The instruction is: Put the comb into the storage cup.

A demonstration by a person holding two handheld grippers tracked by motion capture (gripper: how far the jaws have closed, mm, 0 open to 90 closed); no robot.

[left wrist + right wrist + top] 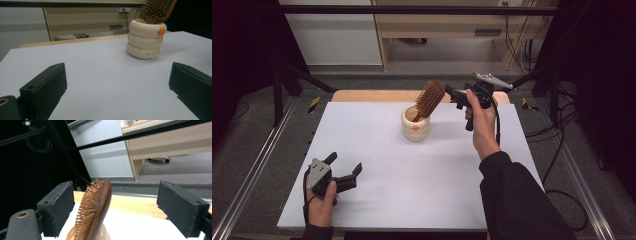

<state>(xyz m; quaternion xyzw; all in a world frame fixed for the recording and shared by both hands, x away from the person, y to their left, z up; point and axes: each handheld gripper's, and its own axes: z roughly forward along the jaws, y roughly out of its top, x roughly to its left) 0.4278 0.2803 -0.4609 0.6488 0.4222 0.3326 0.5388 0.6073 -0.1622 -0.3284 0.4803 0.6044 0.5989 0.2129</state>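
A: Where does the hairbrush stand?

B: Handle down in the cream ringed cup, towards the far middle of the white table. Its wooden paddle head sticks up above the rim and leans to the right in the high view, bristles towards the camera's side.

A: And the cup itself?

B: Upright on the table, three stacked rings in shape, with a small orange mark on the top ring and a line of tiny lettering on the lowest one, too small to read.

A: What of the right gripper?

B: The person's right hand holds it raised just right of the brush head. In the right gripper view its jaws stand wide apart with the brush head between them, near the left pad yet not touching it as far as I can tell; the right pad is well clear. Nothing is pinched.

A: The left gripper?

B: Low at the near left of the table, held in the left hand, well apart from the cup. Its jaws are spread too, with bare table surface between them, and they point roughly towards the cup.

A: Anything behind?

B: A light wooden desk on grey carpet beyond the table.
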